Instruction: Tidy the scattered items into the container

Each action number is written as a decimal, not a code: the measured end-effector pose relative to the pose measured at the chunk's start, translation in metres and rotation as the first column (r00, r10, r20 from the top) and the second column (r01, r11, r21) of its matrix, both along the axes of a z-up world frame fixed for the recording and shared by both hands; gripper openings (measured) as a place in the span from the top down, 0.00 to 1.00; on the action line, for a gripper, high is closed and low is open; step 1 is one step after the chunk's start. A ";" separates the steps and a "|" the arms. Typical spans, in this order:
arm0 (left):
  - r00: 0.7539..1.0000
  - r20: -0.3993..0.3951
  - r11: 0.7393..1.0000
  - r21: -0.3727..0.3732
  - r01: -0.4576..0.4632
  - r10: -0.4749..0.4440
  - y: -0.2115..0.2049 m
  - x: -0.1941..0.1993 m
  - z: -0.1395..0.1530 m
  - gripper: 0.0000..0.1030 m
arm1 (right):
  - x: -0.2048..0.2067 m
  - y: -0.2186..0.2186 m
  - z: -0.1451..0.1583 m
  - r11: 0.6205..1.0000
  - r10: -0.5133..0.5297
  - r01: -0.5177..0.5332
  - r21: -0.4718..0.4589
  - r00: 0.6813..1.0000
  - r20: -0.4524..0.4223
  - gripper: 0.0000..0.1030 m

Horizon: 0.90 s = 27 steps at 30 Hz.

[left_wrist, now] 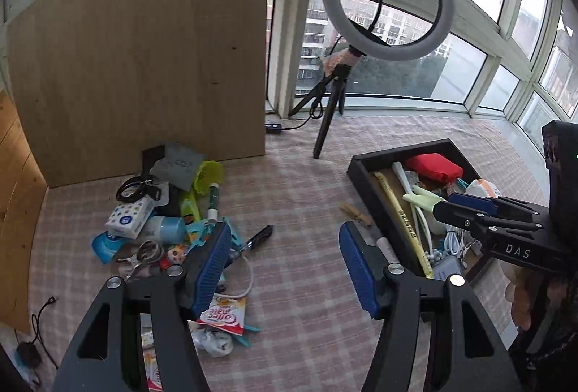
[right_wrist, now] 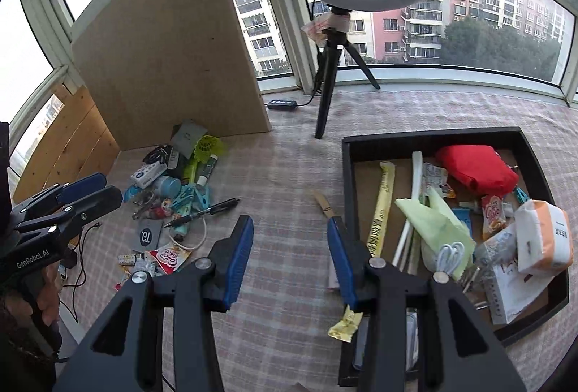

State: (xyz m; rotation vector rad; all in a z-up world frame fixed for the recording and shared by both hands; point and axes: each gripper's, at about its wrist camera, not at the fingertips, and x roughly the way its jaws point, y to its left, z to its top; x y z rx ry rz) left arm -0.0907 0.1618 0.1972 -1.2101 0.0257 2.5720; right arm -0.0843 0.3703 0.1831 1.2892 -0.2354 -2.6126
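A black tray (right_wrist: pixel 433 135) at the right holds a red pouch (right_wrist: pixel 477 168), a tissue pack (right_wrist: pixel 542 236), a pale green cloth (right_wrist: pixel 433 222) and other items; it also shows in the left wrist view (left_wrist: pixel 361 171). A pile of scattered items (left_wrist: pixel 162 222) lies at the left: a tissue pack (left_wrist: pixel 128 220), a black pen (right_wrist: pixel 206 211), a white cable (right_wrist: pixel 200 236), a coffee sachet (left_wrist: pixel 225 314). A wooden clothespin (right_wrist: pixel 325 206) lies beside the tray. My left gripper (left_wrist: pixel 285 262) is open and empty over the cloth beside the pile. My right gripper (right_wrist: pixel 290 247) is open and empty at the tray's left edge.
A ring light on a black tripod (right_wrist: pixel 325 92) stands at the back centre. An upright brown board (right_wrist: pixel 169 41) stands behind the pile, with wooden panels (right_wrist: pixel 68 142) at the left. A checked cloth (right_wrist: pixel 289 168) covers the table. Windows run along the back.
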 end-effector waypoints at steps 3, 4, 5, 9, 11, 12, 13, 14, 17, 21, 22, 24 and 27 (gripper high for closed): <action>0.998 -0.001 0.998 -0.004 -0.058 0.058 -0.030 0.008 0.000 0.32 | 0.002 -0.026 0.002 1.000 0.028 -0.028 -0.001 1.000 -0.011 0.58; 0.997 -0.002 0.997 0.001 -0.079 0.079 -0.041 0.011 0.000 0.30 | 0.004 -0.035 0.003 0.999 0.034 -0.034 0.009 0.999 -0.016 0.57; 0.995 0.000 0.995 0.013 -0.098 0.098 -0.052 0.015 0.000 0.26 | 0.007 -0.044 0.002 0.999 0.035 -0.034 0.022 0.999 -0.020 0.55; 0.987 0.024 0.987 0.025 -0.160 0.159 -0.088 0.030 -0.006 0.26 | 0.021 -0.072 0.000 0.998 0.024 -0.022 0.055 0.999 -0.039 0.44; 0.982 0.026 0.982 0.014 -0.187 0.187 -0.101 0.039 -0.009 0.25 | 0.030 -0.082 -0.002 0.996 -0.003 0.008 0.090 0.999 -0.052 0.44; 0.978 0.027 0.978 0.007 -0.207 0.206 -0.107 0.043 -0.012 0.24 | 0.036 -0.085 -0.002 0.994 -0.021 0.027 0.106 0.998 -0.064 0.42; 0.973 0.031 0.974 -0.004 -0.227 0.227 -0.112 0.047 -0.014 0.24 | 0.041 -0.087 -0.002 0.992 -0.039 0.048 0.117 0.996 -0.078 0.36; 0.969 0.035 0.970 -0.016 -0.244 0.245 -0.116 0.050 -0.017 0.24 | 0.047 -0.089 -0.001 0.990 -0.053 0.064 0.122 0.994 -0.092 0.34; 0.954 0.029 0.954 -0.039 -0.296 0.298 -0.125 0.062 -0.026 0.24 | 0.061 -0.094 -0.004 0.986 -0.069 0.085 0.141 0.991 -0.117 0.32; 0.941 0.087 0.945 -0.012 -0.326 0.326 -0.131 0.076 -0.044 0.24 | 0.075 -0.093 -0.017 0.982 -0.087 0.104 0.157 0.989 -0.117 0.32; 0.940 0.103 0.945 -0.006 -0.327 0.325 -0.130 0.079 -0.047 0.24 | 0.077 -0.092 -0.020 0.983 -0.085 0.100 0.152 0.991 -0.104 0.32; 0.939 0.113 0.945 0.001 -0.328 0.325 -0.128 0.084 -0.049 0.24 | 0.080 -0.090 -0.025 0.985 -0.083 0.095 0.145 0.993 -0.081 0.32; 0.941 0.105 0.945 0.022 -0.325 0.321 -0.125 0.088 -0.046 0.24 | 0.082 -0.085 -0.031 0.986 -0.088 0.096 0.139 0.994 -0.066 0.32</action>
